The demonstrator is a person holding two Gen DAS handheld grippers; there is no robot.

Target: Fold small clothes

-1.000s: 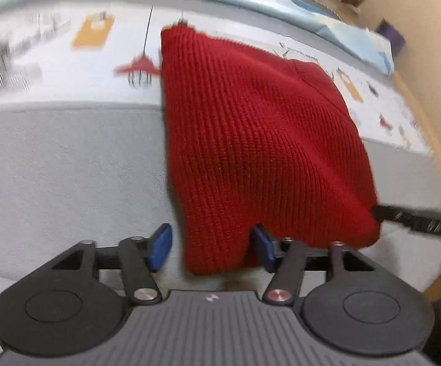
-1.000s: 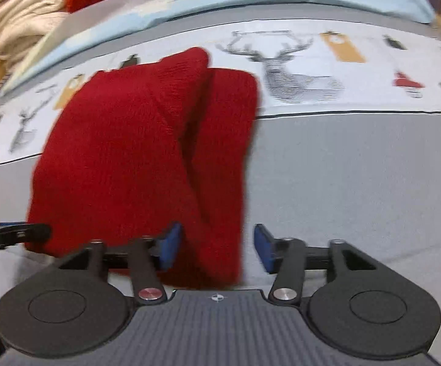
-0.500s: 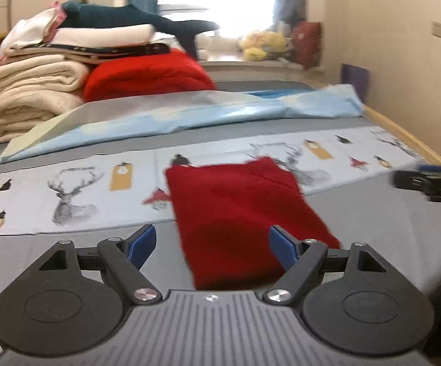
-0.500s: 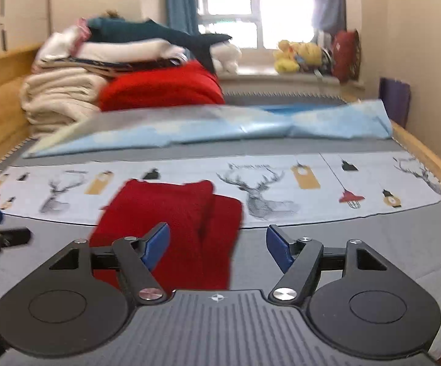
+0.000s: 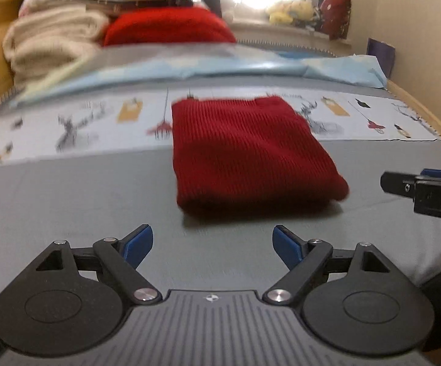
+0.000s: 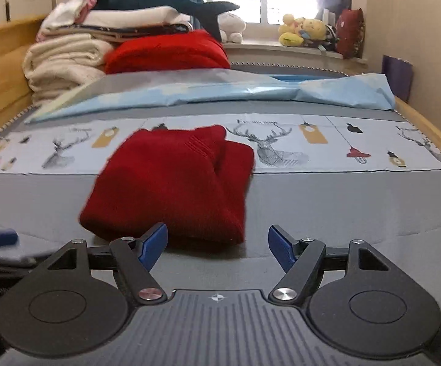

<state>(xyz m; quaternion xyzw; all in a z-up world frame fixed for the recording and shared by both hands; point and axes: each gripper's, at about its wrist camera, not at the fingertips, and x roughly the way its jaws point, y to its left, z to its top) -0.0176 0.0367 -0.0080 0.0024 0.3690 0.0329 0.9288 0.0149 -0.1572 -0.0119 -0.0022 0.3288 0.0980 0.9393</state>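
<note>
Red knitted garment (image 5: 247,152) is seen folded into a compact rectangle, lying flat just beyond both sets of jaws and gripped by neither. The left gripper (image 5: 212,242) is held with its jaws spread wide and empty, near the garment's near edge but apart from it. The right gripper (image 6: 217,241) is likewise held spread and empty, its left fingertip (image 6: 154,242) just short of the near fold. The garment is laid across the line where the grey bed surface (image 6: 342,207) meets the printed deer strip (image 6: 281,149), roughly midway between the bed's side edges. Such placement suggests a finished fold, released. No containers are seen; stacked bedding (image 6: 68,58) is kept at the far left corner.
</note>
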